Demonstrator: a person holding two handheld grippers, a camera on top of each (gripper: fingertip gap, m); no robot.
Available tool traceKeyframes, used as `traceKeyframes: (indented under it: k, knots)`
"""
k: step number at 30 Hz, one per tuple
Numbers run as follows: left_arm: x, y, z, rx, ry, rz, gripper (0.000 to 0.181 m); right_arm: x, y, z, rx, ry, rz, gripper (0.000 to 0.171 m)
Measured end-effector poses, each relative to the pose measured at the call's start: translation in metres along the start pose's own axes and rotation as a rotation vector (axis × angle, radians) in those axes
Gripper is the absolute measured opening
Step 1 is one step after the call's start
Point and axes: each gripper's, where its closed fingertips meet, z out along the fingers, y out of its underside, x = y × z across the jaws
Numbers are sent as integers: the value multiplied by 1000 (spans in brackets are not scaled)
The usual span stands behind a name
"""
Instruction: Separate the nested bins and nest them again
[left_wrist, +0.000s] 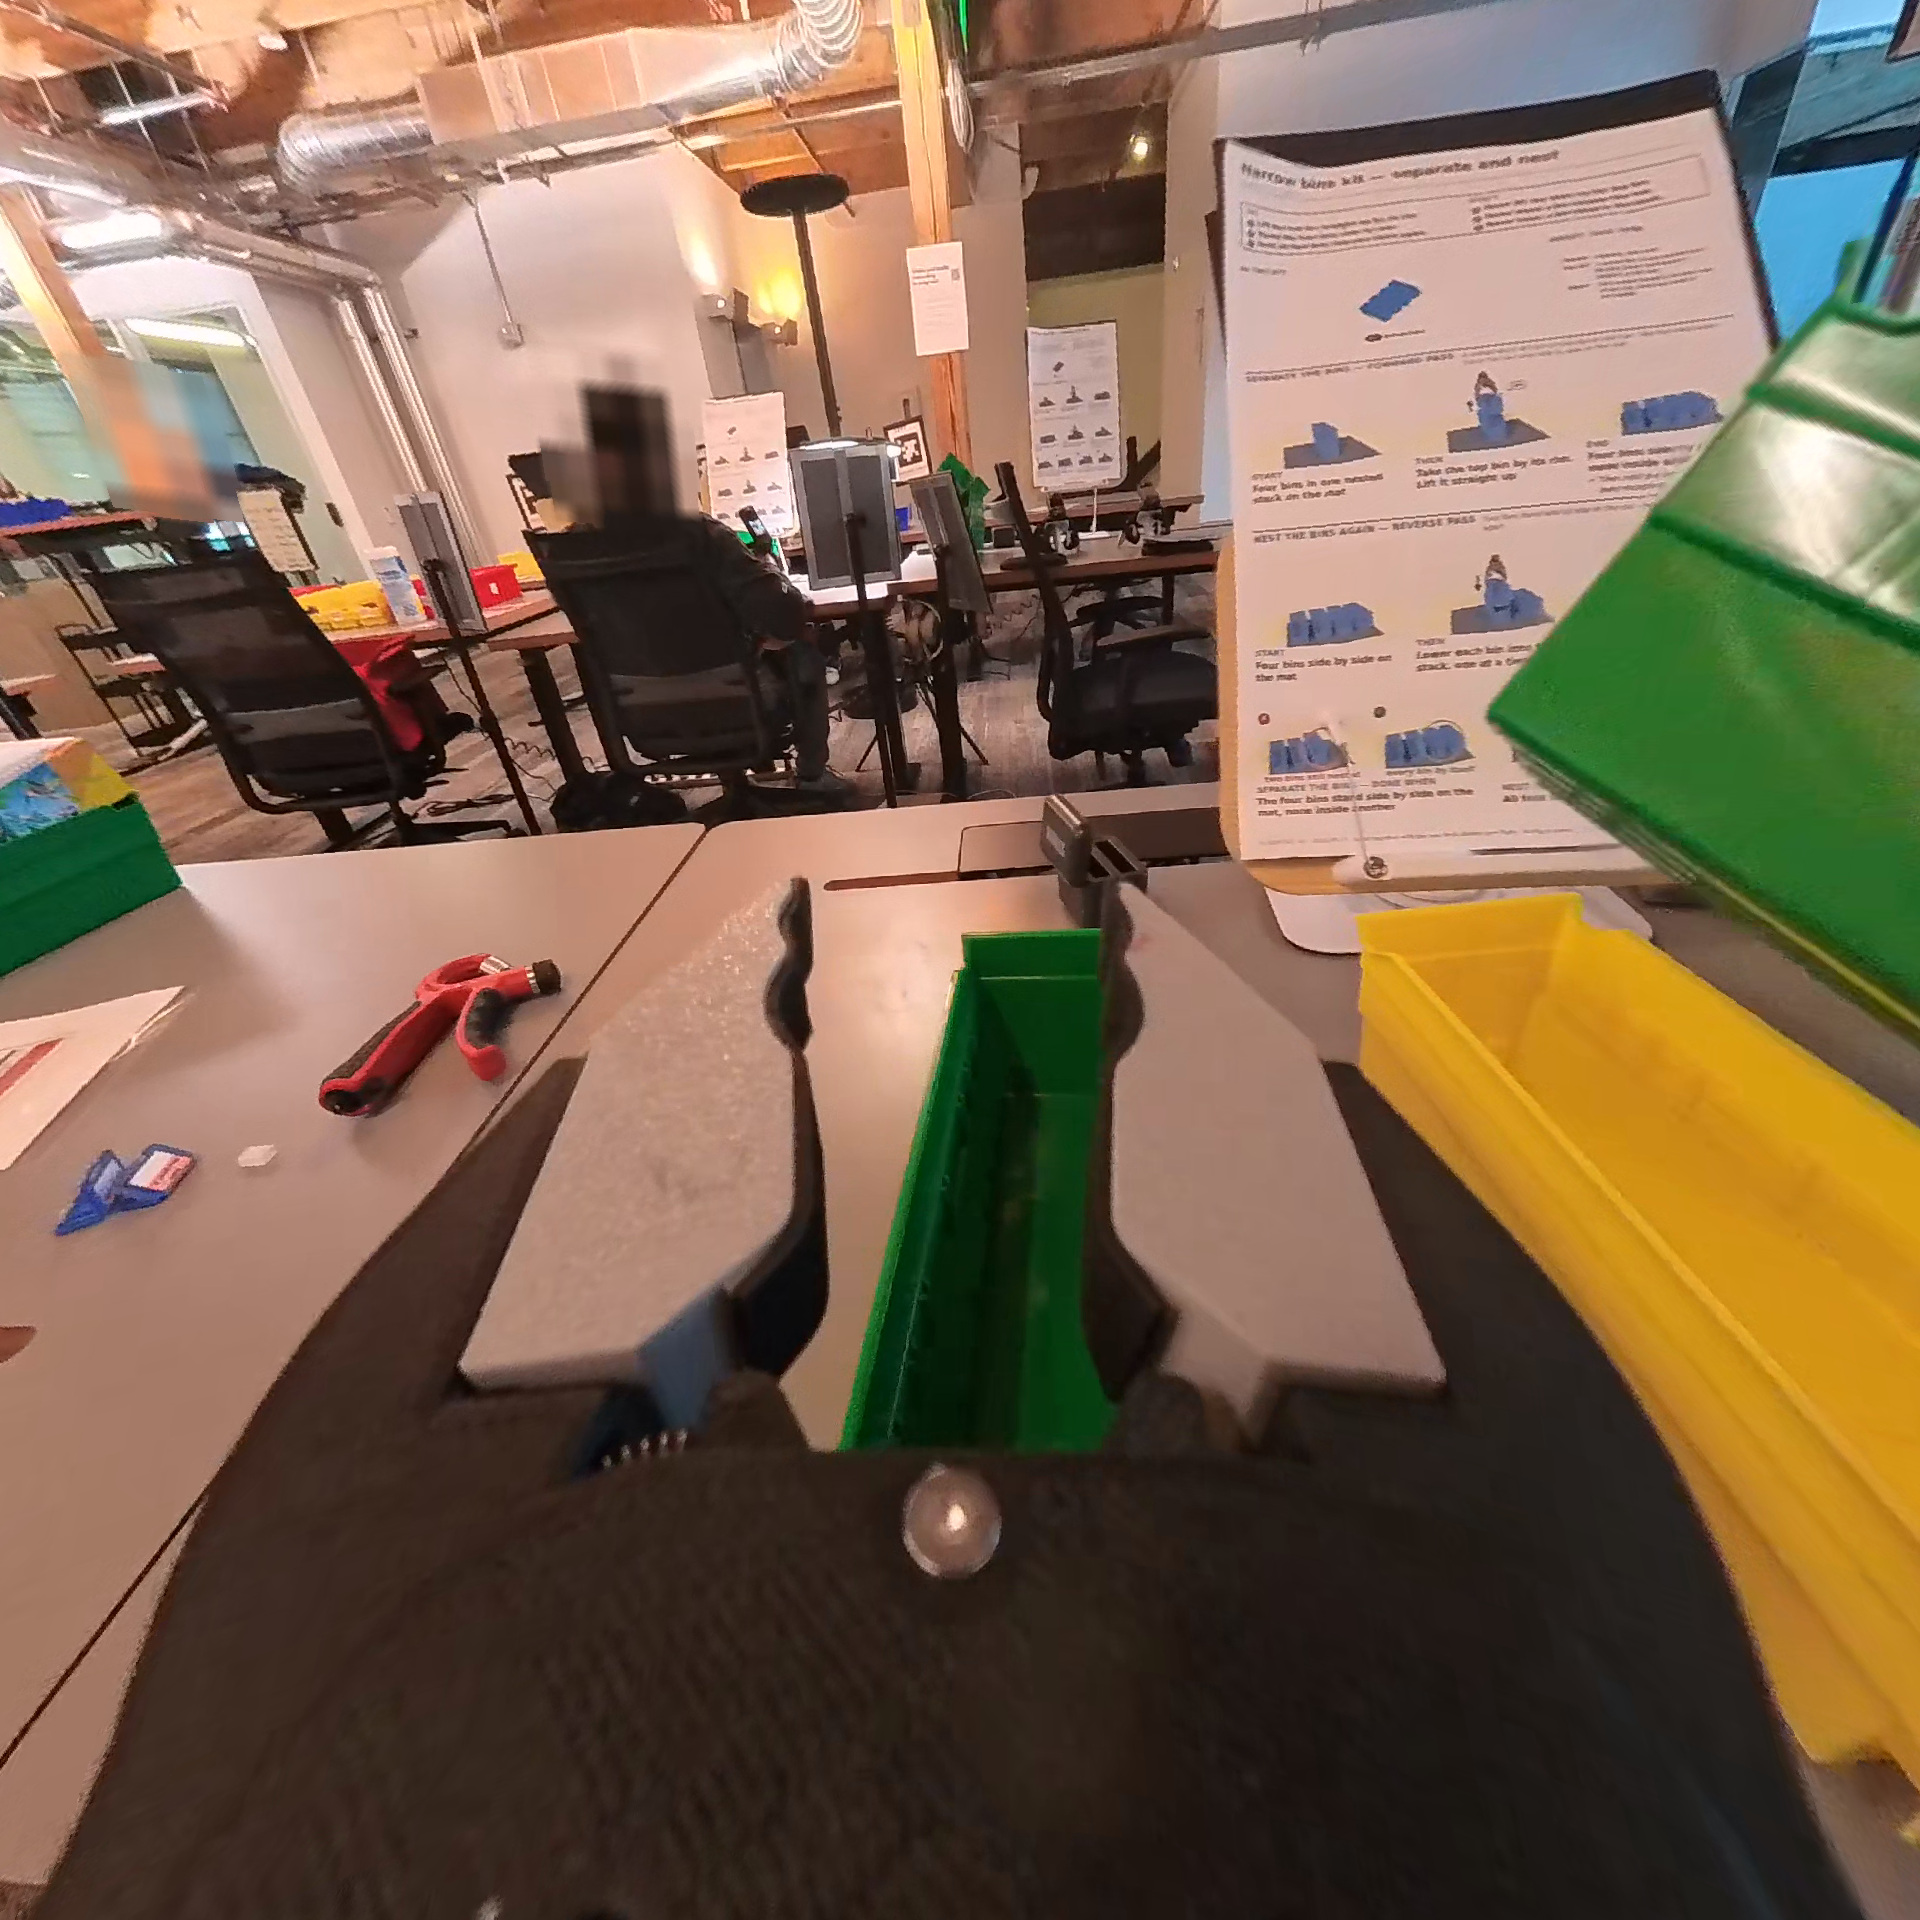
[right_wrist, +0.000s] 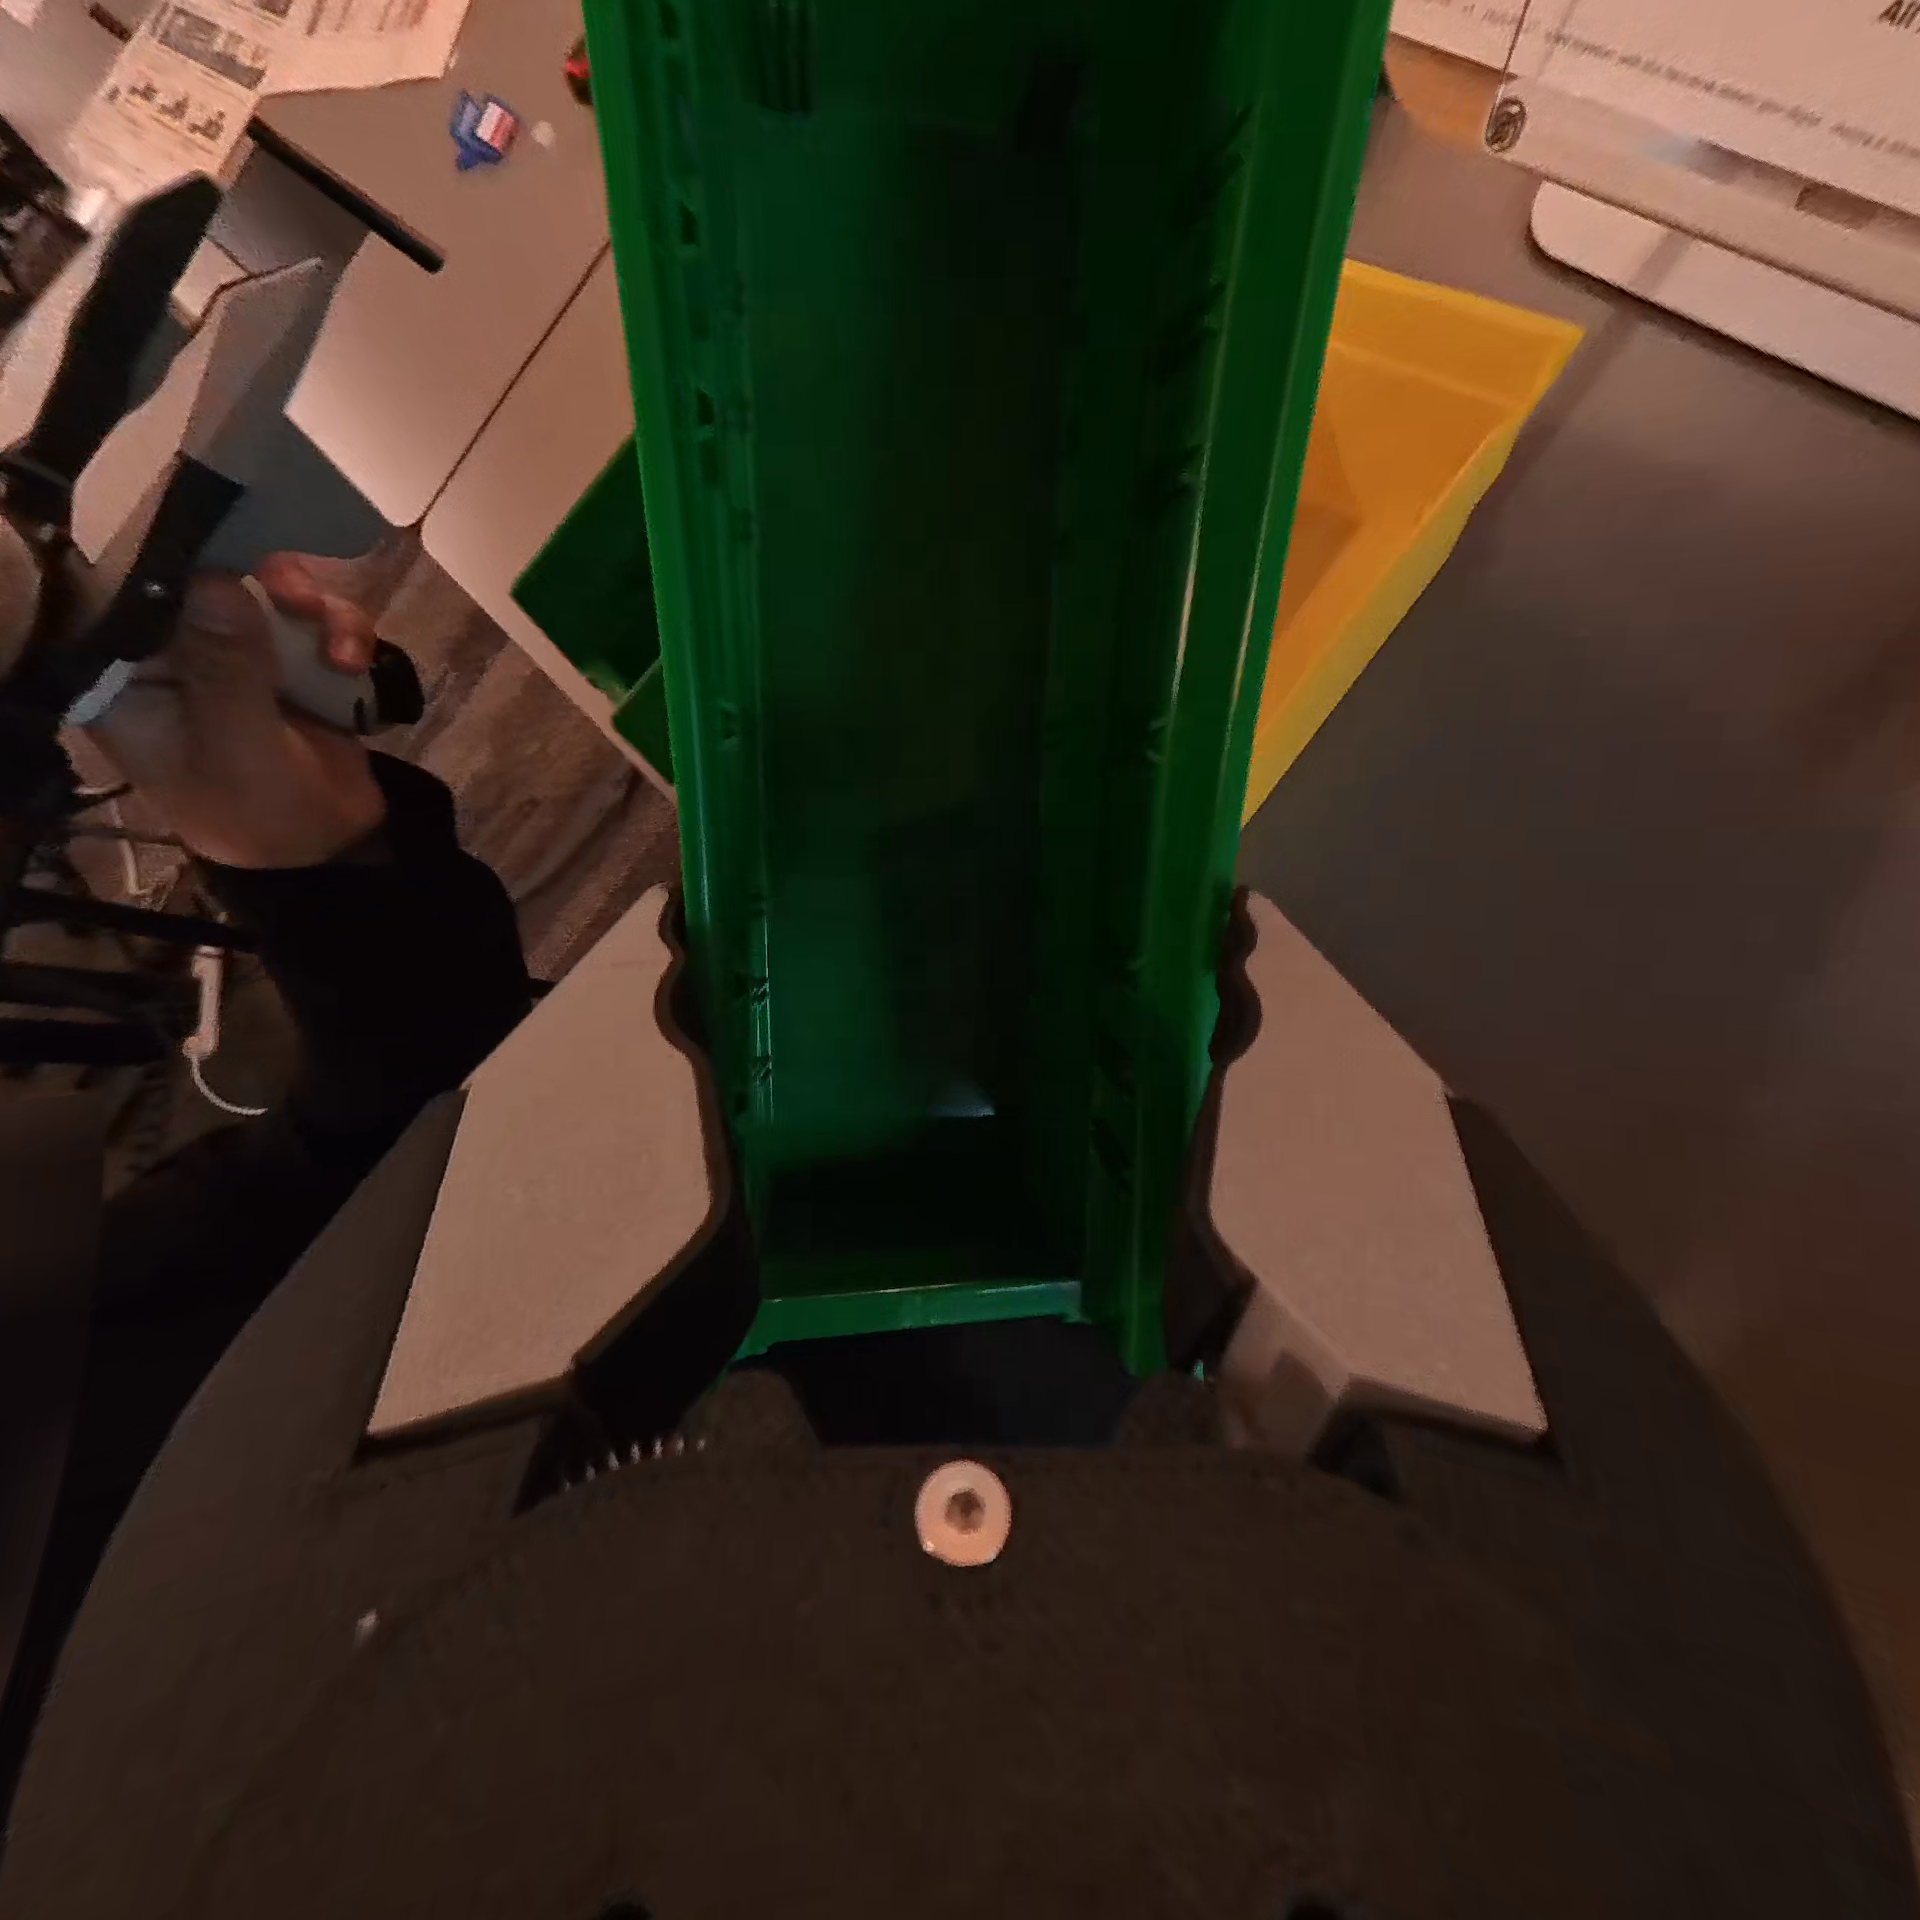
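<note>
Green bin (right_wrist: 935, 623) is clamped in the right gripper (right_wrist: 956, 977), lifted. Left gripper (left_wrist: 956, 997) is held apart over another green bin (left_wrist: 997, 1195) beside the yellow bin (left_wrist: 1662, 1195).

The grey table (left_wrist: 343, 935) carries a green bin (left_wrist: 997, 1195) beside a yellow bin (left_wrist: 1662, 1195), red-handled pliers (left_wrist: 436, 1029), a blue clip (left_wrist: 125, 1184) and a propped instruction sheet (left_wrist: 1455, 499).

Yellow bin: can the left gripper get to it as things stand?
Probably not right away. The left gripper is open, with one wall of the green bin on the table between its fingers. The yellow bin sits just beside it, top open, but the lifted green bin hangs over its far end.
</note>
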Motion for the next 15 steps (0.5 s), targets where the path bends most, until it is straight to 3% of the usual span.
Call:
traceKeyframes:
  k: [11, 15]
  knots:
    - [23, 10, 6, -38, 40, 57, 54, 21, -12, 25, -21, 164, 78, 95]
    - [27, 16, 10, -60, 49, 76, 54, -6, -34, 19, 34, 10, 119, 97]
